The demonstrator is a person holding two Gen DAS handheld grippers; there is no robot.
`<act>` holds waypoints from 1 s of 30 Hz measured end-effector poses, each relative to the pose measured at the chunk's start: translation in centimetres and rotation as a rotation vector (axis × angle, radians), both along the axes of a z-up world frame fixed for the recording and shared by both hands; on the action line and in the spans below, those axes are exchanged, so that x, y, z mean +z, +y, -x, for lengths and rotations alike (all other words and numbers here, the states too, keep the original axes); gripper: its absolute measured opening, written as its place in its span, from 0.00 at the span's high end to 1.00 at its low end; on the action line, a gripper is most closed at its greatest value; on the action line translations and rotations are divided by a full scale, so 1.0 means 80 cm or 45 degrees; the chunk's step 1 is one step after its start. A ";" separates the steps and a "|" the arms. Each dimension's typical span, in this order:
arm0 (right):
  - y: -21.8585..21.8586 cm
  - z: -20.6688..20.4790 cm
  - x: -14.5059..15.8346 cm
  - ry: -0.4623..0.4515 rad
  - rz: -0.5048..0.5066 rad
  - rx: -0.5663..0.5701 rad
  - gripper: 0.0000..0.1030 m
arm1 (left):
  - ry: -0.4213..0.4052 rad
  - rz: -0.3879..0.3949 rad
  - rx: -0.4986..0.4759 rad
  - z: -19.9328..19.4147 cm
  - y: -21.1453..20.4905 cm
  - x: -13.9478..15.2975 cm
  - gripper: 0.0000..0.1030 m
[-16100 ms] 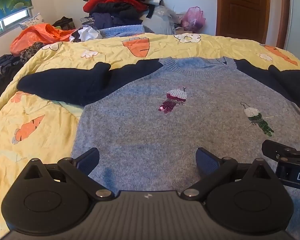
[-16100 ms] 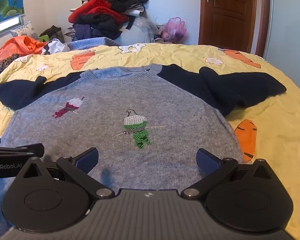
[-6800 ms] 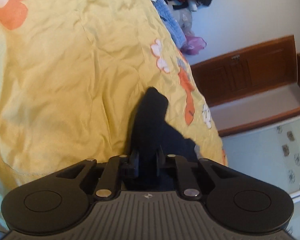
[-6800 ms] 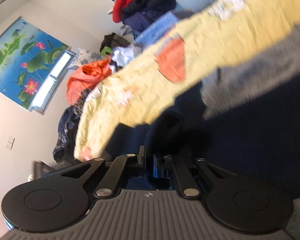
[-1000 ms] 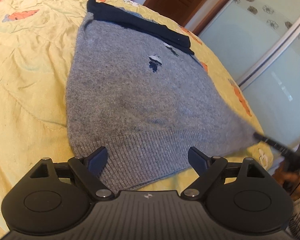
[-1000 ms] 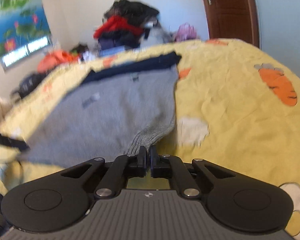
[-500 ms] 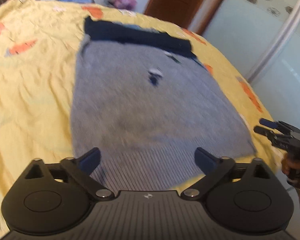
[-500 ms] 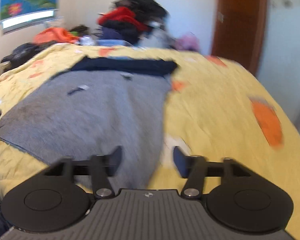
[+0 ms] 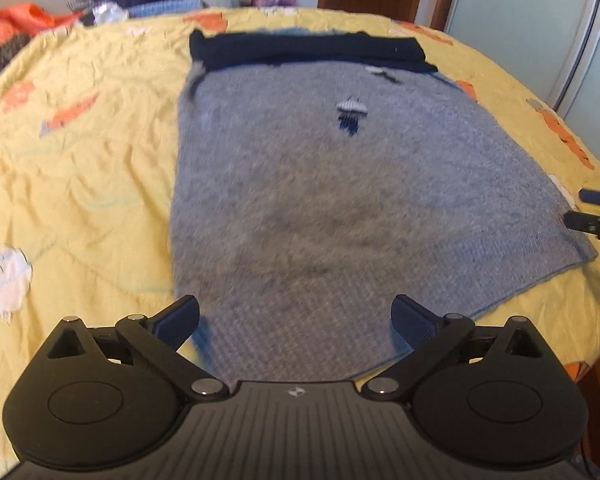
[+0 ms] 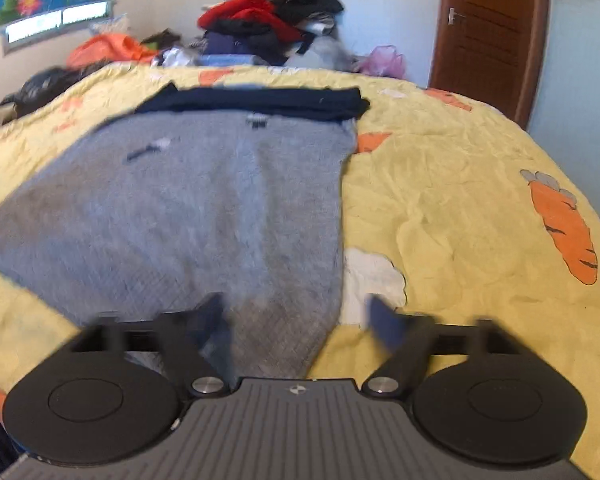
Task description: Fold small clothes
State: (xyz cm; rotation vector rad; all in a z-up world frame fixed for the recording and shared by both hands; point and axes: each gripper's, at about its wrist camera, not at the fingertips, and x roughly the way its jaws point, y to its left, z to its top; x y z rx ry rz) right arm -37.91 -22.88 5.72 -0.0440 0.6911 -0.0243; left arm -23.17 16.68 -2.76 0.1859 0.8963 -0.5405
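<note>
A grey knit sweater (image 9: pixel 340 200) lies flat on the yellow bedspread (image 9: pixel 80 168), with its navy sleeves (image 9: pixel 308 50) folded across the top. My left gripper (image 9: pixel 294 318) stands open above the ribbed hem near the sweater's near left corner, and its pads touch nothing. In the right wrist view the same sweater (image 10: pixel 204 208) spreads out to the left. My right gripper (image 10: pixel 296 316) hovers over the hem's right corner with its jaws opening. The hem lies beneath them and is not pinched. The right gripper (image 9: pixel 596 216) also shows at the left view's right edge.
A heap of clothes (image 10: pixel 268 20) and an orange bag (image 10: pixel 108 48) sit beyond the bed's far side. A brown door (image 10: pixel 488 32) stands at the back right, beside a glazed wardrobe (image 9: pixel 540 20). The bed's edge drops off on the right.
My right gripper has let go of the hem corner and its jaws have spread wide. The left gripper has opened a little more and swung to face the sweater, which now lies flat.
</note>
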 end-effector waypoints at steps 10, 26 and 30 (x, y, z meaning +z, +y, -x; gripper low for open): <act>0.063 -0.080 -0.017 0.005 0.080 -0.094 0.00 | -0.137 -0.056 0.274 -0.006 -0.047 -0.029 0.00; 0.045 0.007 -0.009 0.109 0.068 -0.099 0.00 | -0.134 -0.009 0.299 0.047 -0.018 -0.021 0.00; 0.012 0.023 -0.002 0.031 0.143 -0.144 0.00 | 0.062 0.311 0.334 0.038 0.046 -0.011 0.00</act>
